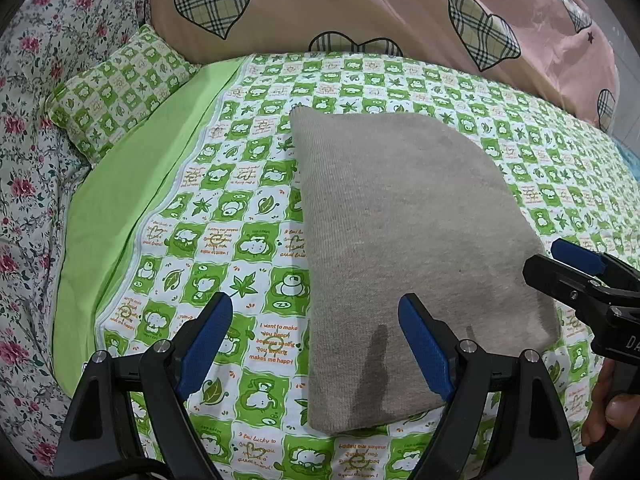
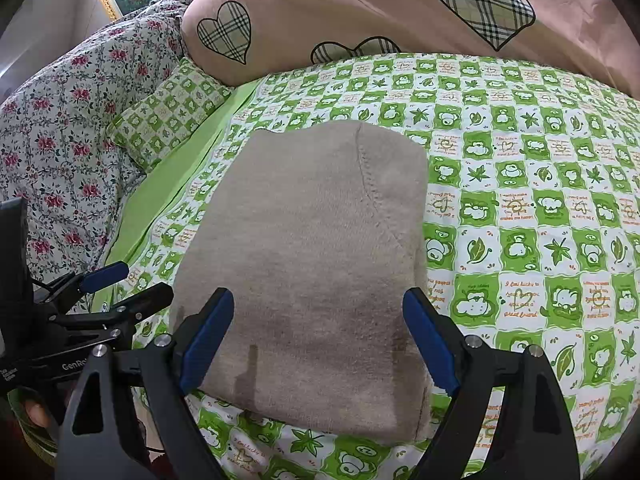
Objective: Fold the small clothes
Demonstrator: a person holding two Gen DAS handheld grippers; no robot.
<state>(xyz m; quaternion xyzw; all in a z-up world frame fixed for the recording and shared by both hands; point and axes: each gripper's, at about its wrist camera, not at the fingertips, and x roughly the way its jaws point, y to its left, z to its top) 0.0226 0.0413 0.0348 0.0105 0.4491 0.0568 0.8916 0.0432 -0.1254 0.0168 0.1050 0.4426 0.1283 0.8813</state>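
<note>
green checked bedsheet (image 2: 520,208), folded beige garment (image 2: 312,272), small pillow (image 1: 120,88)

The folded garment (image 2: 320,264) is a matt beige-grey knit, finely ribbed and slightly fuzzy, with a stitched seam near its far end. It lies on a printed bedsheet (image 2: 520,200) of smooth, matt woven cloth. The left gripper (image 1: 316,344) and right gripper (image 2: 320,340) are black plastic — faintly glossy — with small bright metal pins and textured blue pads (image 1: 424,344).
</note>
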